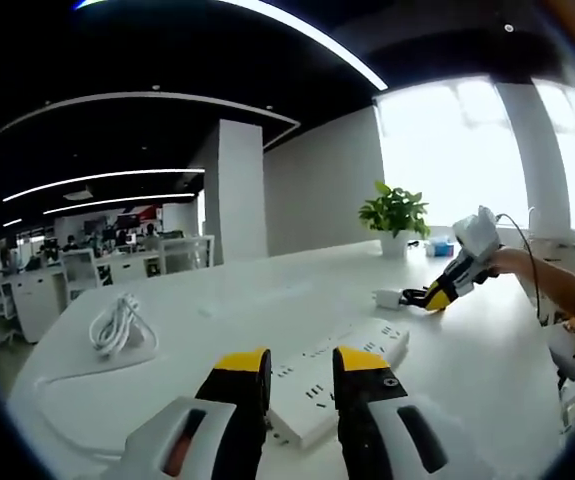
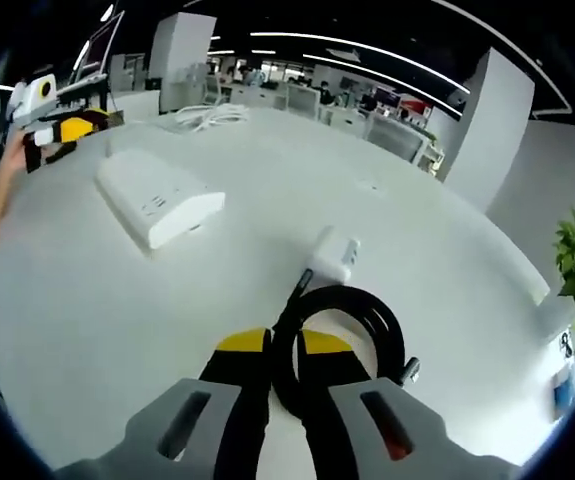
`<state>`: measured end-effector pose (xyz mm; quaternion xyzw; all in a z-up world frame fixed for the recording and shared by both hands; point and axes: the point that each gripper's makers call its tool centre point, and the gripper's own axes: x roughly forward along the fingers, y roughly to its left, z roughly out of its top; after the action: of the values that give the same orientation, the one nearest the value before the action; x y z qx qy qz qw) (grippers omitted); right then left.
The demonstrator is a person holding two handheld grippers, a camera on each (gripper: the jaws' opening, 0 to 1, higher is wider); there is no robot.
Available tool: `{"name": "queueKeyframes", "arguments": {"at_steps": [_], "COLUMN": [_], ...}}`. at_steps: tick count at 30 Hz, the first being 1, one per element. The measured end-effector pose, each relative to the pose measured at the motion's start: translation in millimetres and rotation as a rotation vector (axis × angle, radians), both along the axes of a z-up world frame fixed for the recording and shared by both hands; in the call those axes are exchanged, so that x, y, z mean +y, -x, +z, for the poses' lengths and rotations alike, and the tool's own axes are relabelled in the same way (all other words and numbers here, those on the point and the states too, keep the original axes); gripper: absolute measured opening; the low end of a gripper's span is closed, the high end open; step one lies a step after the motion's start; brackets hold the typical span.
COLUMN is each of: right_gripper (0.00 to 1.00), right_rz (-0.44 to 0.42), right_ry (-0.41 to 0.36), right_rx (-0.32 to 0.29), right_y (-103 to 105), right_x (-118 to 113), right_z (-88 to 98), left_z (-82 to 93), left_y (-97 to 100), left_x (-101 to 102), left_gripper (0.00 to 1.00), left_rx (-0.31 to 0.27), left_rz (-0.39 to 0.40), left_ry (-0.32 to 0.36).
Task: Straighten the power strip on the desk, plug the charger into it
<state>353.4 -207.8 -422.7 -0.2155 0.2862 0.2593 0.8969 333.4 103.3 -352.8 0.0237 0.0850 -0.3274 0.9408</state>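
I see the power strip as a long white bar with rows of dark socket slots along its top, lying flat on the white table; in the left gripper view its near end sits between and just beyond my left hand-held gripper, whose yellow-tipped black jaws stand apart with nothing between them. In the right gripper view the power strip lies well off toward the upper left, angled across the table.

The charger is a small white block, and a black cable runs from it and curls into a loop (glossy, fairly thick) right in front of my right hand-held gripper. The jaws sit either side of a strand of that cable, close against it, so I read it as pinched. From the left gripper view, the right hand-held gripper reaches down to the table by the charger, held by a person's arm.

Further out, a coiled white cord rests on the table, and a potted green plant stands near the bright window.
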Motion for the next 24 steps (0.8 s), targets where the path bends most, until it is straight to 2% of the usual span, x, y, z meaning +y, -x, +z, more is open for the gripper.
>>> {"name": "queueKeyframes", "arguments": {"at_steps": [4, 9, 12, 13, 20, 24], "right_gripper": [0.09, 0.10, 0.12, 0.13, 0.13, 0.12], "right_rz": [0.002, 0.056, 0.114, 0.110, 0.146, 0.158], "right_ry": [-0.006, 0.056, 0.109, 0.127, 0.174, 0.193], "right_rx": [0.000, -0.019, -0.049, -0.057, -0.007, -0.002], "right_y": [-1, 3, 6, 8, 13, 14], "right_x": [3, 8, 8, 7, -2, 0], "right_z": [-0.2, 0.8, 4.4, 6.7, 7.6, 5.8], "left_z": [-4.0, -4.5, -7.4, -7.9, -3.9, -2.0], "left_y": [0.0, 3.3, 2.6, 3.0, 7.4, 8.0], "left_x": [-1, -7, -7, -7, -9, -8], "left_gripper": [0.25, 0.25, 0.25, 0.25, 0.25, 0.25], "left_rx": [0.010, 0.020, 0.023, 0.024, 0.006, -0.001], "left_rz": [0.005, -0.018, -0.013, -0.014, -0.030, -0.031], "left_ry": [-0.014, 0.011, -0.007, -0.010, -0.011, -0.008]}}
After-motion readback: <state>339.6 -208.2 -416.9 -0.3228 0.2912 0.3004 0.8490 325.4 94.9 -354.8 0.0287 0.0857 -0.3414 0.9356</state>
